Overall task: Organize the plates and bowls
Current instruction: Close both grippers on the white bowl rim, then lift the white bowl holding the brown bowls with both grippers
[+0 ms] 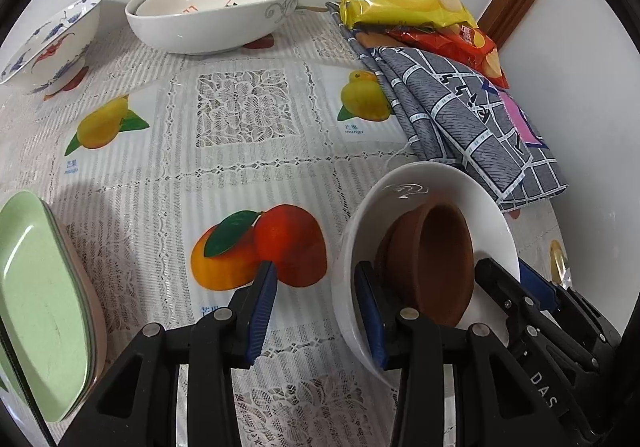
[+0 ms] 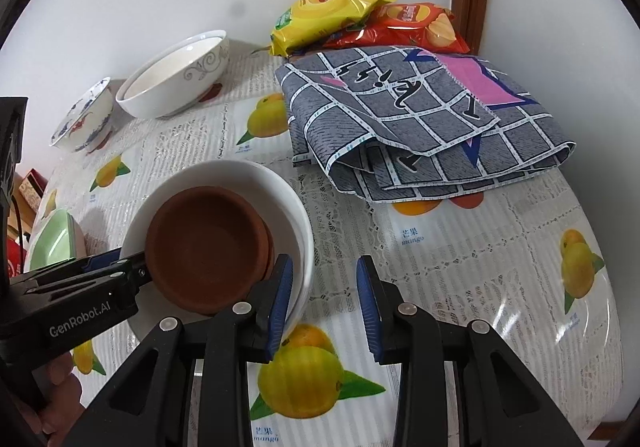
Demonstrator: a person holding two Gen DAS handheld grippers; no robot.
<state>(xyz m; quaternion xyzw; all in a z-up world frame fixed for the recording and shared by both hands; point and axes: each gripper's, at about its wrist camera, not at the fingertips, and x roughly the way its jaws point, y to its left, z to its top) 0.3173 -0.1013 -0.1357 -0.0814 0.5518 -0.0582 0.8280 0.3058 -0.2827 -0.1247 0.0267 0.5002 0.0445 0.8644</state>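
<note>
Sitting near the right of the worktop [image 1: 248, 175], a white bowl [image 1: 404, 187] holds stacked brown clay saucers [image 1: 436, 247]. The left gripper [image 1: 316, 307] straddles the bowl's left rim, one blue finger inside, one outside; its fingers [image 1: 262, 307] look partly open with a gap to the wall, though whether the inner pad presses is hard to tell. The right gripper [image 2: 326, 307] straddles the opposite rim likewise, fingers [image 2: 370, 307] partly open, the outer one clear of the bowl. Far left stand a painted bowl [image 1: 56, 43] and nested white bowls [image 1: 212, 15]; green plates [image 1: 40, 307] lie near left. Folded grey cloth [image 2: 420, 119] and snack bags [image 2: 340, 11] lie far right.
</note>
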